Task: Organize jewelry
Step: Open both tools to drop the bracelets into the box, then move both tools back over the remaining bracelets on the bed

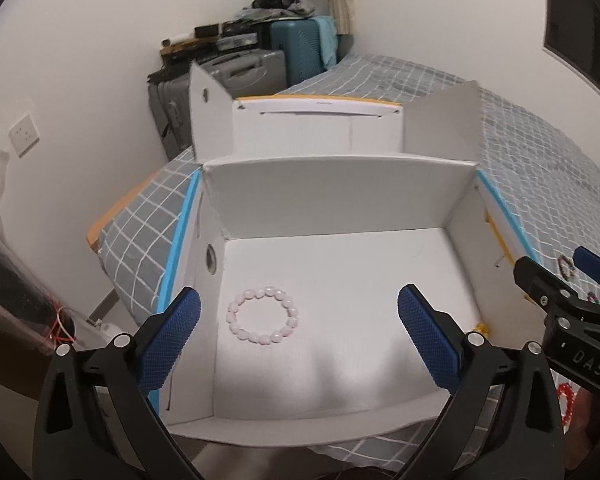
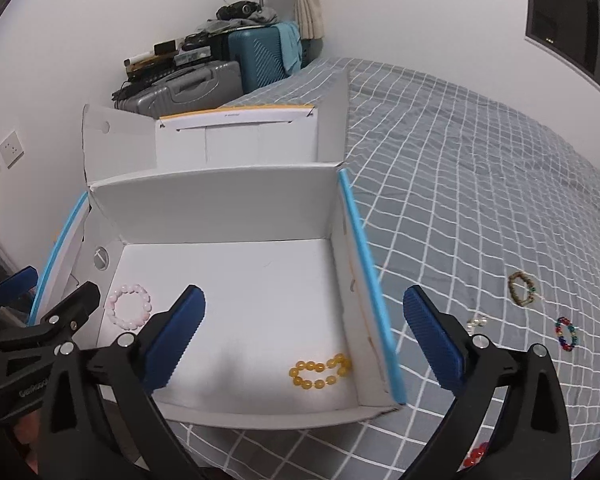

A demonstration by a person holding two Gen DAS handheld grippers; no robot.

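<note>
Grippers left (image 1: 299,334) and right (image 2: 304,338) hover over box (image 2: 228,200), jaws wide.

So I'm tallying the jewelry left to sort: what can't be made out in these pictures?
- Red beaded piece: right wrist view, mostly hidden behind the right gripper's arm; left wrist view, cut off by the other gripper.
- Small pale item on the bedspread: right wrist view, too small to identify.
- Yellow bracelet: left wrist view shows only a sliver by the box wall.
</note>
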